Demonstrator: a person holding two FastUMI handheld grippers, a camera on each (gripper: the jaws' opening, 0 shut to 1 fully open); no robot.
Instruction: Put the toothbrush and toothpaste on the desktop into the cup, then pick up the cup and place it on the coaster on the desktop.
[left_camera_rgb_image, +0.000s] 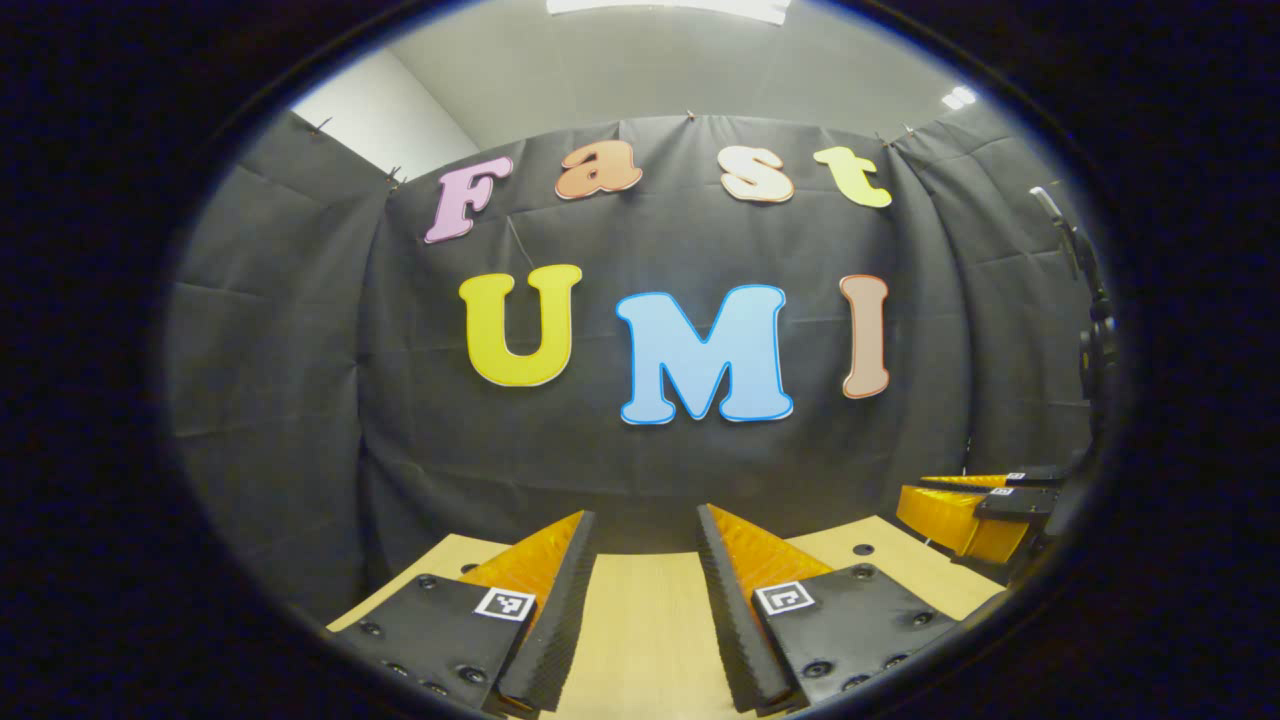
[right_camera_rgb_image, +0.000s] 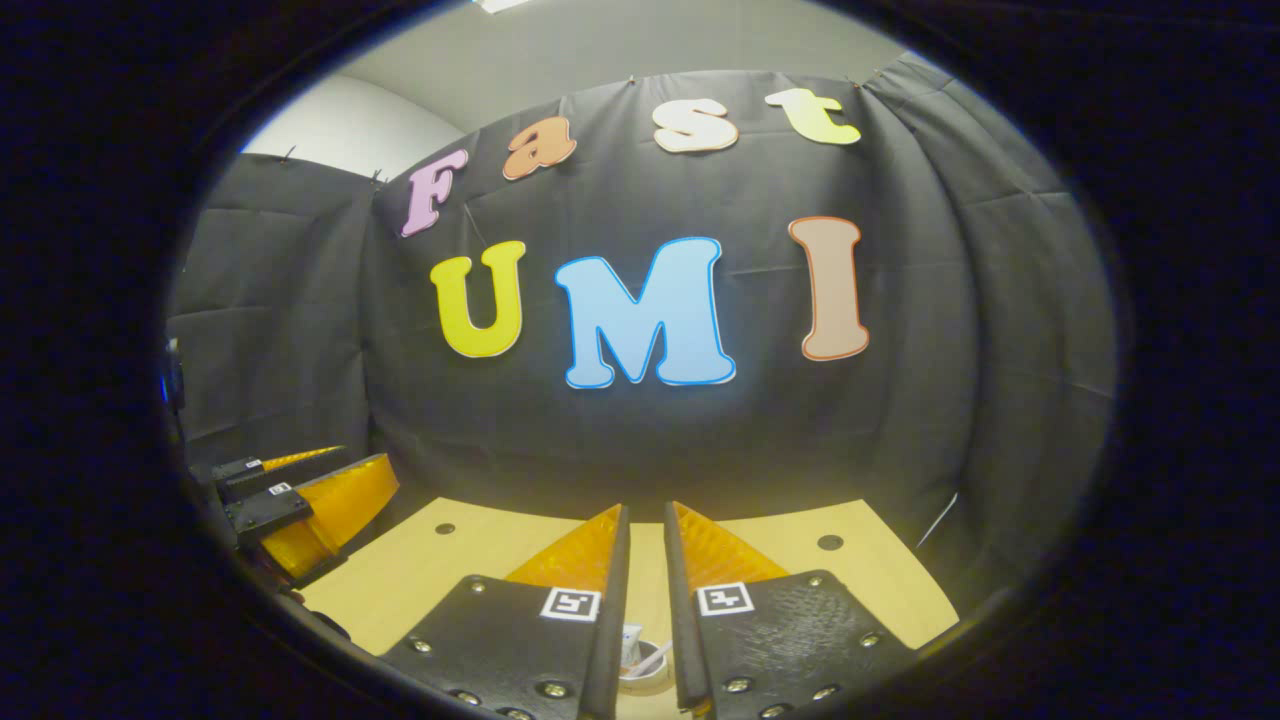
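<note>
I find the left gripper (left_camera_rgb_image: 645, 530) held wide open over the bare desktop (left_camera_rgb_image: 640, 620), gripping nothing. My right gripper (right_camera_rgb_image: 645, 525) stands narrowly parted, empty; below its fingers sits the cup (right_camera_rgb_image: 643, 672) holding the toothbrush (right_camera_rgb_image: 652, 657) and toothpaste (right_camera_rgb_image: 630, 640).

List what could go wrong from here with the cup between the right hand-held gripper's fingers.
1. The right hand-held gripper has its fingers close together around the cup, barely visible between them; the grip can't be confirmed, so it might slip.
2. The toothbrush and toothpaste stick out of the cup and could tip out if it tilts.
3. The left hand-held gripper hangs open nearby and could bump it.
</note>
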